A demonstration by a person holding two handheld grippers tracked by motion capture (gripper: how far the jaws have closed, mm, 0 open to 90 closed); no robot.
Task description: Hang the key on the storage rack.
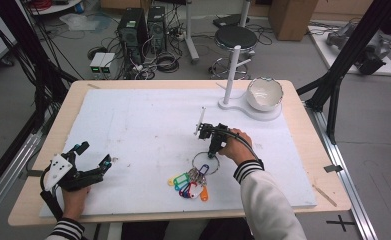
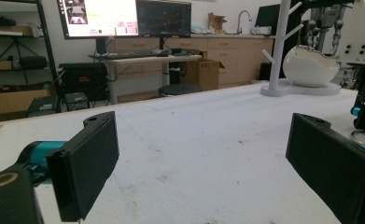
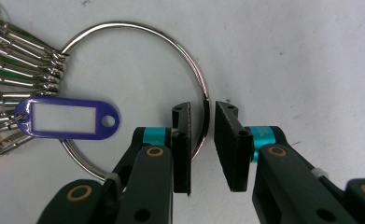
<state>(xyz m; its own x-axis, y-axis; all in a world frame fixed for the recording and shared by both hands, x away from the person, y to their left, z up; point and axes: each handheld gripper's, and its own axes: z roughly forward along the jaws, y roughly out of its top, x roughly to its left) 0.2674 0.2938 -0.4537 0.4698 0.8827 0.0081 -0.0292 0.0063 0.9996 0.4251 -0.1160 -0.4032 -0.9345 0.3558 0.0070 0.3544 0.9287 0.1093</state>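
A large metal key ring (image 1: pixel 194 161) lies on the white foam sheet (image 1: pixel 133 120), strung with keys and several coloured tags (image 1: pixel 188 184). My right gripper (image 1: pixel 214 152) points down at the ring's right side. In the right gripper view the ring (image 3: pixel 124 23) runs between the jaws of the right gripper (image 3: pixel 202 109). A narrow gap shows on each side of the wire, so the pads do not press it. A purple tag (image 3: pixel 63 117) lies across the ring's left part. My left gripper (image 1: pixel 95 153) rests near the table's left front, wide open with nothing between the jaws (image 2: pixel 203 154).
At the back right a white peg stand (image 1: pixel 231 75) shares its base with a white bowl (image 1: pixel 264 93). The wooden table edge (image 1: pixel 328 165) frames the foam sheet. A stool (image 1: pixel 237 37) and computer towers stand on the floor beyond.
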